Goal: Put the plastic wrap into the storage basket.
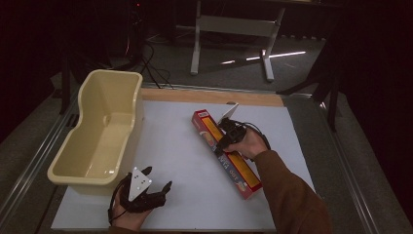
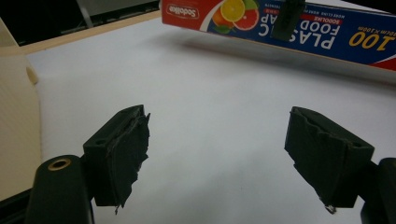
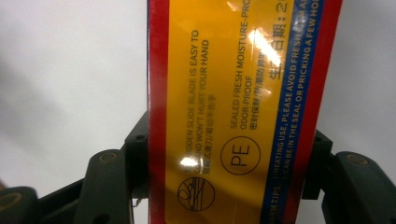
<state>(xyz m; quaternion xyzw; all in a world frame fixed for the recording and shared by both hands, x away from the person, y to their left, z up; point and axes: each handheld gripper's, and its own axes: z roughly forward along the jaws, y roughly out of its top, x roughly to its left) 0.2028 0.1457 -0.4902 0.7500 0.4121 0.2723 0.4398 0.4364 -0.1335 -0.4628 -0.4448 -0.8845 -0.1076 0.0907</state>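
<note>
Plastic-wrap box [image 1: 227, 154], long and red with a yellow top face, is the thing in hand, though the largest thing in the high view is the counter [image 1: 170, 151], covered by a white sheet with a strip of bare wood along its far edge. Next in size is the cream plastic tub [image 1: 100, 131], standing at the sheet's left edge with its open side up. The box lies flat and slanted on the right half of the sheet, well apart from the tub, one end pointing to the far side and the other to the near right. In the left gripper view its blue side shows a citrus picture and white lettering (only partly readable). The right hand-held gripper [image 1: 229, 136] sits over the box's middle, and in the right gripper view its black jaws stand against the two long red edges, clamped across the box's width. The left hand-held gripper [image 1: 155, 181] rests low near the front edge of the sheet, just beside the tub's near corner, its jaws wide apart with only bare white sheet between them
</note>
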